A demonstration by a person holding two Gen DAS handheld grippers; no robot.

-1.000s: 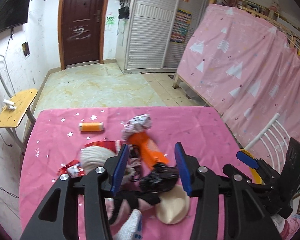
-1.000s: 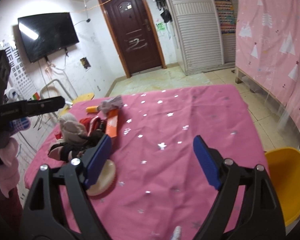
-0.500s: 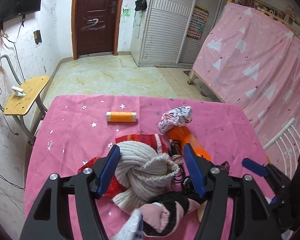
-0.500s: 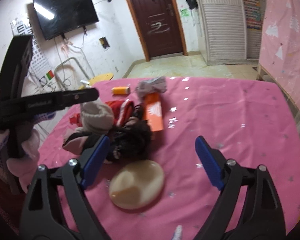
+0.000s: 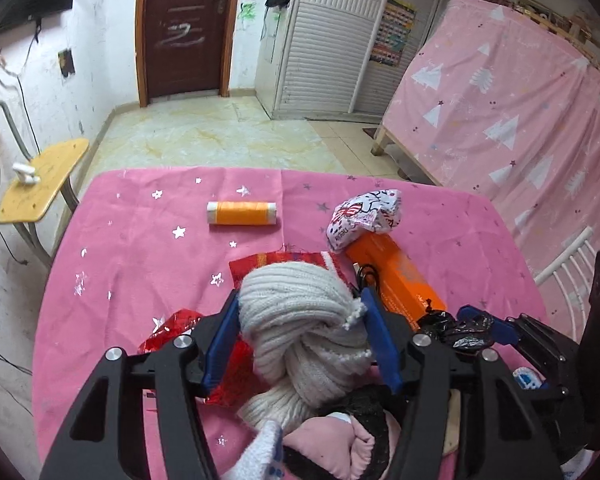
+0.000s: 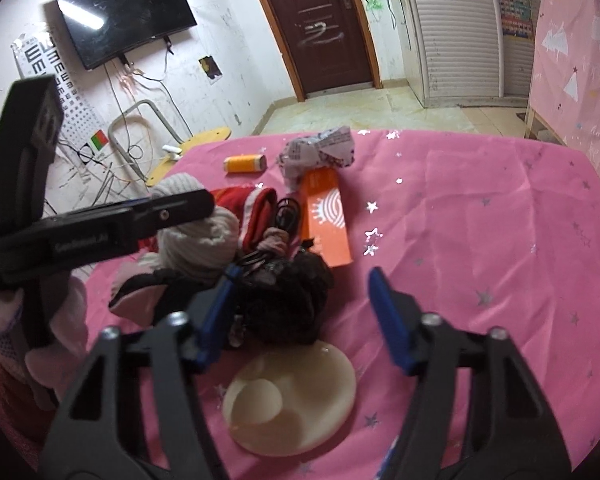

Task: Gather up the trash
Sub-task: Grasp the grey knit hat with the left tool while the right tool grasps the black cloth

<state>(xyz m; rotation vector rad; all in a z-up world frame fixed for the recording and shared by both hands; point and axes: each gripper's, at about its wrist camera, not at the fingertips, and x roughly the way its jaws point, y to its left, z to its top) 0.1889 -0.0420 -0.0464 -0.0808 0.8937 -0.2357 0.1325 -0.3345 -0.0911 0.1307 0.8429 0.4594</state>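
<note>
Grippers angled steeply down over a pink star-print tablecloth heaped with clutter. The left gripper straddled a rolled cream knit garment, its blue fingers closing and pressed against both flanks of the bundle. A red foil wrapper lay just outside the left finger, partly under it. Ahead of the fingertips sat red cloth; farther ahead lay an orange thread spool. Beyond the right finger lay an orange box, touched at its far end by a crumpled white printed wrapper.

The right gripper was closing too, with its fingers apart. A crumpled black plastic bag lay between them, against the left pad and clear of the right one. A round beige lid lay beneath the jaws, nearer the camera than the fingertips. A black cable sat ahead of the left finger. In that view a gloved hand held the left tool's handle.
</note>
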